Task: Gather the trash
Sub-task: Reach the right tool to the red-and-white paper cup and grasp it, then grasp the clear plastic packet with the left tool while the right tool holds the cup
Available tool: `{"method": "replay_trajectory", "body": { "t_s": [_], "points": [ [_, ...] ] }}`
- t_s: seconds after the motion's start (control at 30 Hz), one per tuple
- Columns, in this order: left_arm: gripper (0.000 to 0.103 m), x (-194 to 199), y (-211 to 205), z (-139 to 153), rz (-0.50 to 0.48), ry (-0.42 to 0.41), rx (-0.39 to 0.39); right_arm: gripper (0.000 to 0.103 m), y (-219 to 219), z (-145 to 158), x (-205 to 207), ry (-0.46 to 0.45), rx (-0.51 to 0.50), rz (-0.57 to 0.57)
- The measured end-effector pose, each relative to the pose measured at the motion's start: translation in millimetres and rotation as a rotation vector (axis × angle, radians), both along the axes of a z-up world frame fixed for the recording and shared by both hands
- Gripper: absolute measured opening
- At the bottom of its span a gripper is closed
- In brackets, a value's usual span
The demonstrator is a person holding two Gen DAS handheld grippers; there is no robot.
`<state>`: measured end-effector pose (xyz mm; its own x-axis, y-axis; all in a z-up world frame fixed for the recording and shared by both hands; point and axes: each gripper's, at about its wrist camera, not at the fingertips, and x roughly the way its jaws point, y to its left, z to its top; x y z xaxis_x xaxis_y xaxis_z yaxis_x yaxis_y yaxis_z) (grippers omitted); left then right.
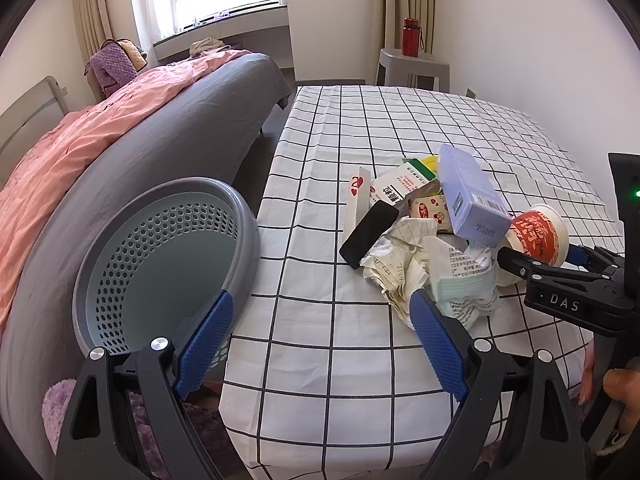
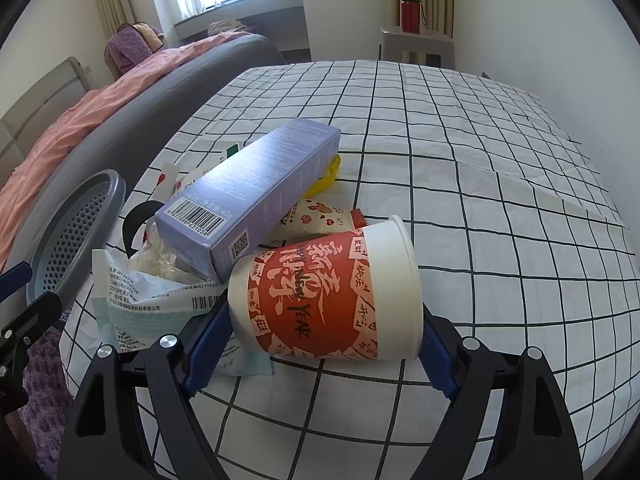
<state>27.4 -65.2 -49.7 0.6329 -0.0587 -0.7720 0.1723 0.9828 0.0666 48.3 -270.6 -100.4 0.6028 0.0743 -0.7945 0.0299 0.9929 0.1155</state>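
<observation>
- A gray perforated bin (image 1: 160,264) fills the lower left of the left wrist view; the part of its inside that shows holds nothing, which suggests the collecting has barely begun.
- The trash sits in one heap at centre right of that view, on a table under a white checked cloth (image 1: 344,360): a lilac carton (image 1: 472,200) lying across the top, crumpled paper (image 1: 400,256), a printed plastic wrapper (image 1: 464,280), a black flat piece (image 1: 368,234), a white and green box (image 1: 400,184) and a small snack packet (image 1: 430,208).
- The left gripper (image 1: 320,344) hangs wide open in the lower middle of its frame, one blue pad over the bin's rim, the other at the near edge of the heap. It holds nothing.
- In the right wrist view, the red and white paper cup (image 2: 328,296) lies on its side in the lower centre, between the blue pads of the right gripper (image 2: 324,344). The pads stand at either end of the cup; whether they are pressing it or only bracketing it cannot be told.
- The carton's barcode end (image 2: 192,216) rests just above the cup's base and may shift if the cup is lifted.
- By this reading, the cup is the first item in hand, and every other piece waits on the cloth.
</observation>
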Motion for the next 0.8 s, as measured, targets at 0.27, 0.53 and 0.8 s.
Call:
{"method": "replay_trajectory", "body": {
  "t_s": [0.27, 0.53, 0.8],
  "points": [
    [0.086, -8, -6, 8, -0.026, -0.003, -0.015, 0.080, -19, 9, -21, -0.037, 0.045, -0.066],
    [0.086, -11, -24, 20, -0.066, -0.006, -0.028, 0.080, -47, 15, -49, -0.070, 0.080, -0.148],
    [0.086, 8, -65, 35, -0.126, 0.009, -0.059, 0.080, -74, 29, -65, -0.125, 0.068, -0.210]
  ]
}}
